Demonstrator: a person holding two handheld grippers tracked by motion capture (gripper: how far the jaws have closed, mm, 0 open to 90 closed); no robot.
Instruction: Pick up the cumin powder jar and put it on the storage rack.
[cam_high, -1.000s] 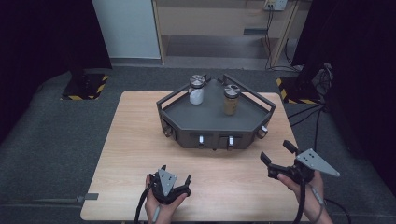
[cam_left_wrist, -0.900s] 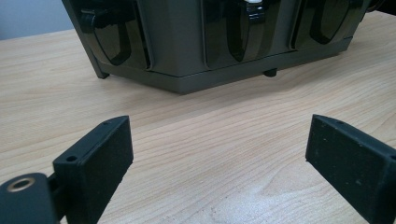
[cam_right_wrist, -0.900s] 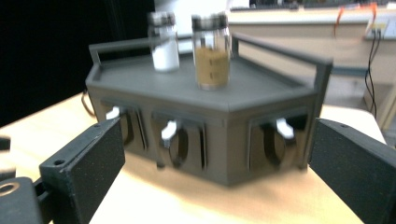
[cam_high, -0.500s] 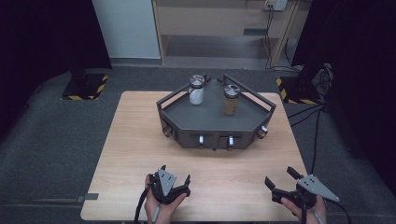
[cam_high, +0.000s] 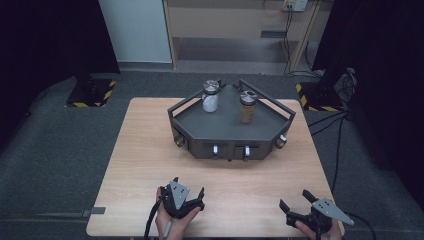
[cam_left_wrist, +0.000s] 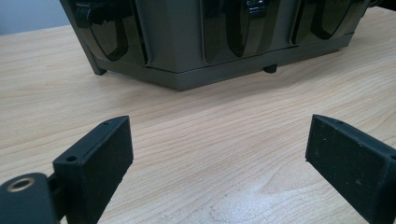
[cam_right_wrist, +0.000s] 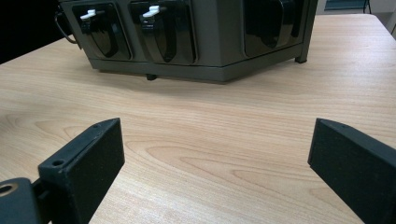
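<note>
A dark grey angular stand (cam_high: 225, 131) with a railed top sits at the back middle of the wooden table (cam_high: 140, 145). Two lidded jars stand on it: one with white contents (cam_high: 210, 96) and one with brown contents (cam_high: 247, 107). My left gripper (cam_high: 189, 195) rests low near the table's front edge, jaws wide apart with bare wood between them (cam_left_wrist: 219, 158). My right gripper (cam_high: 298, 204) is at the front right corner, also open and empty (cam_right_wrist: 215, 158). Both point toward the stand's front face (cam_left_wrist: 187, 37), where dark recessed pockets and white switch levers (cam_right_wrist: 152, 11) show.
Black-and-yellow striped bases (cam_high: 90, 92) stand on the grey floor at both back sides of the table. Cables (cam_high: 340, 145) trail across the floor at the right. A shelf unit (cam_high: 235, 25) stands behind. Bare wood lies between the grippers and the stand.
My right gripper has come down and back toward the front right corner of the table. The left gripper has stayed where it was.
</note>
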